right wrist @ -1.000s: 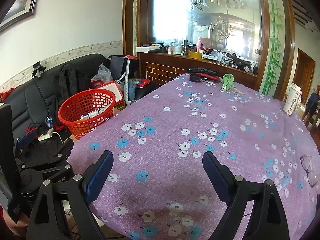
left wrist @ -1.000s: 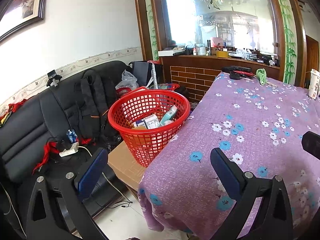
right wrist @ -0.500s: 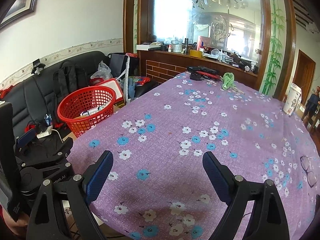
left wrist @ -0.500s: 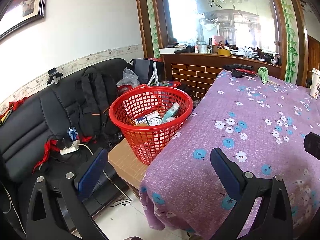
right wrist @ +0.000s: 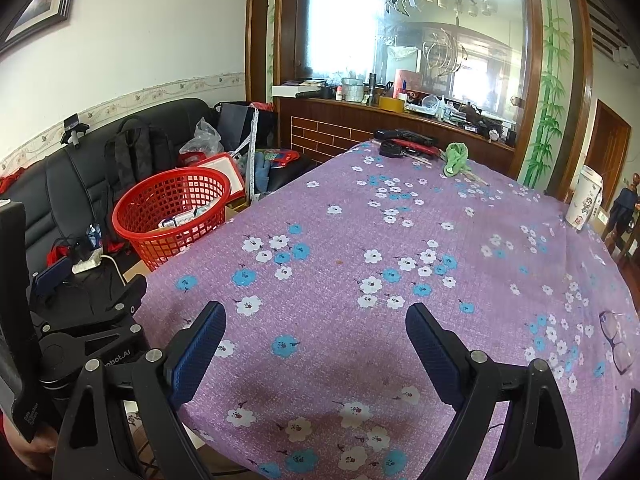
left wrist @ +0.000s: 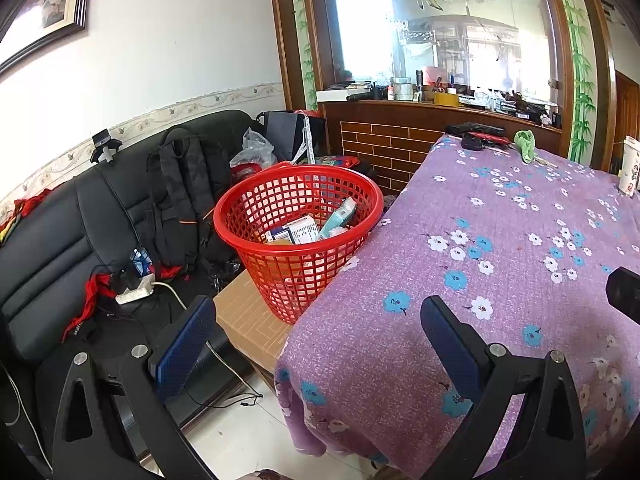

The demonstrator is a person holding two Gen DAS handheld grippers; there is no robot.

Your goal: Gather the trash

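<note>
Purple flowered worktop (right wrist: 400, 240) looks unchanged, the red plastic mesh basket (left wrist: 296, 236) slightly nearer, ahead of the left tongs (left wrist: 316, 336); right tongs (right wrist: 316, 340), like them, gape empty.

Red basket (left wrist: 296, 216) of trash beside purple-clothed table (left wrist: 500, 264).

left gripper (left wrist: 316, 320) and right gripper (right wrist: 316, 330) both held level, jaws spread wide, nothing between the blue pads.
</note>
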